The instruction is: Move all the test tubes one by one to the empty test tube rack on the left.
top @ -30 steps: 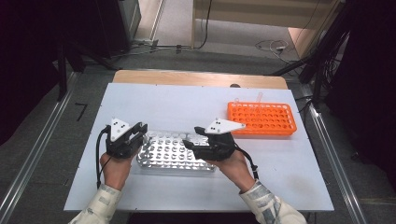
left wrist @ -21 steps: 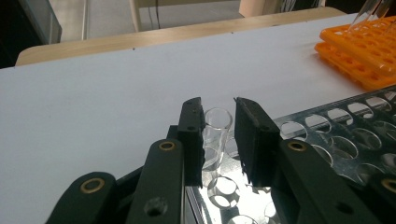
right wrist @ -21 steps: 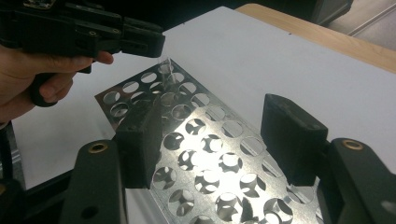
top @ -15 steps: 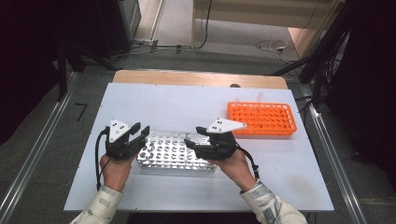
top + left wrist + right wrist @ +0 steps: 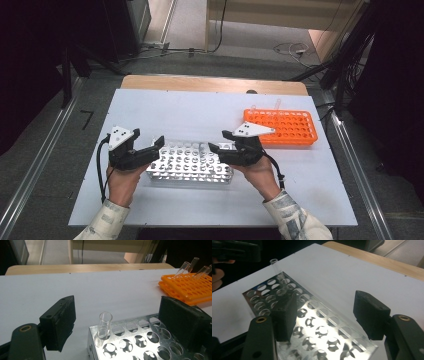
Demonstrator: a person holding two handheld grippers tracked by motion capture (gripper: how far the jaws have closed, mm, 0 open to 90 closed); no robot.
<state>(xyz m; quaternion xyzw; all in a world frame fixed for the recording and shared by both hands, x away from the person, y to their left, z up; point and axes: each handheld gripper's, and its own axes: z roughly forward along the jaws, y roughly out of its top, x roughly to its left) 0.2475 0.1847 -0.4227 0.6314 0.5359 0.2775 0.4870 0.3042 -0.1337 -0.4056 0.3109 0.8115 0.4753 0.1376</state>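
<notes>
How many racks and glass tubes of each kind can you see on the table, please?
Metal rack: 1
Orange rack: 1
Clear tube in the metal rack: 1
Clear tubes in the orange rack: 4, as far as the left gripper view shows
Total: 7

Tube (image 5: 104, 325) in metal rack (image 5: 190, 162) corner; plastic rack (image 5: 285, 127) behind, right.

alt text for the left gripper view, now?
A clear glass tube stands in a corner hole of a metal rack, between the open jaws of the left gripper, neither pad touching it. Behind, on the white table, an orange rack holds more tubes.
</notes>
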